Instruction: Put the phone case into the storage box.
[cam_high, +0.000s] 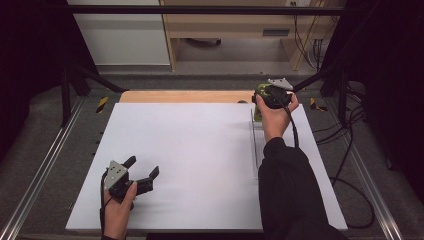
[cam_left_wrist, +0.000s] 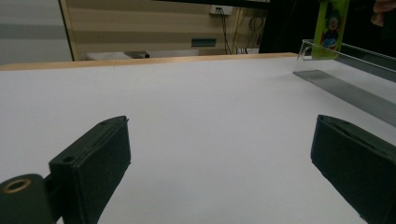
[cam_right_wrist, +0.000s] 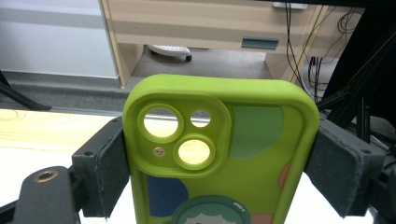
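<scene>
The right gripper (cam_high: 260, 102) is at the far right part of the bench (cam_high: 200, 150), held by the person's right hand (cam_high: 275, 117). Its jaws are clamped on a green phone case (cam_right_wrist: 219, 154), one pad on each long edge of the case. In the right gripper view the case stands upright between the pads, with its back side to the camera. This side has a raised camera block with three round holes, and below it some coloured shapes: a pale green one, a blue one, an orange one and the top of a cartoon figure. In the high view the phone case (cam_high: 259, 102) is seen as a small green part just beside the hand, above the far end of a clear plastic rack (cam_high: 257, 145). This rack lies on the white surface and runs from the far side towards the person. I cannot tell if the case touches the rack or not.

The left gripper (cam_high: 145, 172) is at the near left part of the bench, well apart from the case and the rack. The left hand (cam_high: 119, 210) holds it low over the white surface. Its jaws are wide apart and there is nothing between them. In the left gripper view the rack (cam_left_wrist: 345, 88) is seen at the right, with the green case (cam_left_wrist: 331, 28) upright at its far end.
</scene>
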